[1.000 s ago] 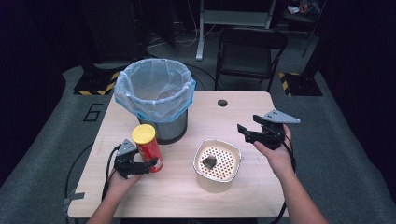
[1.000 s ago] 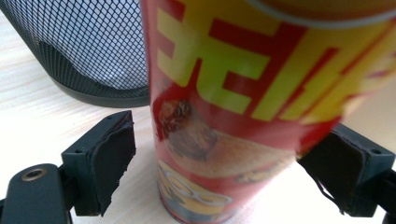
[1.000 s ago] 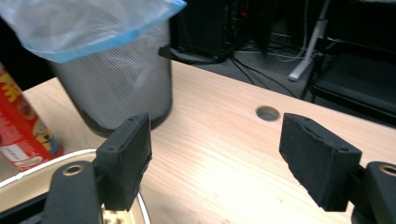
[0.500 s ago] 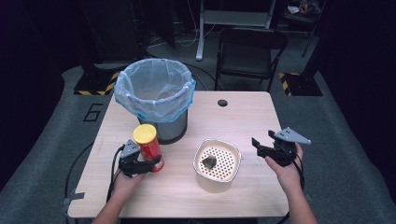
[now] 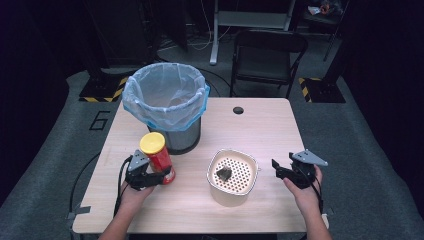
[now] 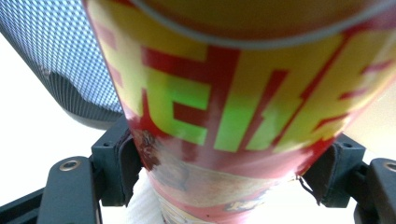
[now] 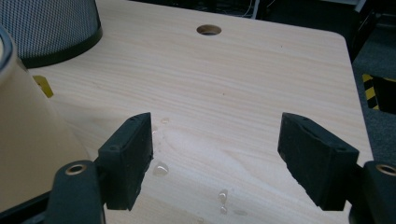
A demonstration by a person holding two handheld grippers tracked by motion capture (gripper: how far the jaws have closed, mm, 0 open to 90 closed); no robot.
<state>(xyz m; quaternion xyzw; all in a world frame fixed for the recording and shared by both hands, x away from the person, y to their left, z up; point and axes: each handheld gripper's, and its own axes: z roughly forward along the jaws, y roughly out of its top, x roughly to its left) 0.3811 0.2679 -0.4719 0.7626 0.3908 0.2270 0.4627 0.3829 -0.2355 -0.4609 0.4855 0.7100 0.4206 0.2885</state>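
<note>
1. The worktop (image 5: pixel 260 127) is a pale wood-grain slab with rounded corners and a round cable hole (image 5: pixel 238 110) near its far edge; in the right gripper view a few clear water drops (image 7: pixel 160 168) sit on it.
2. The bin (image 5: pixel 167 107) is a round, dark mesh basket lined with a thin, translucent blue bag that folds over its rim. It stands at the far left of the worktop.
3. The colander (image 5: pixel 231 176) is a cream, rounded-square tub with a perforated insert; a small dark crumpled lump (image 5: pixel 223 173) lies on the holes. It sits near the front, between the two hands.
4. The can (image 5: pixel 157 158) is a tall red cylinder with a yellow lid and glossy red and yellow-green printed lettering. It stands tilted just in front of the bin.
5. The left tool (image 5: pixel 146 177) is black, its jaws clamped against the can's lower sides.
6. The right tool (image 5: pixel 286 171), black with a grey three-cornered plate, is at the right of the colander, its jaws spread wide with nothing between them.
</note>
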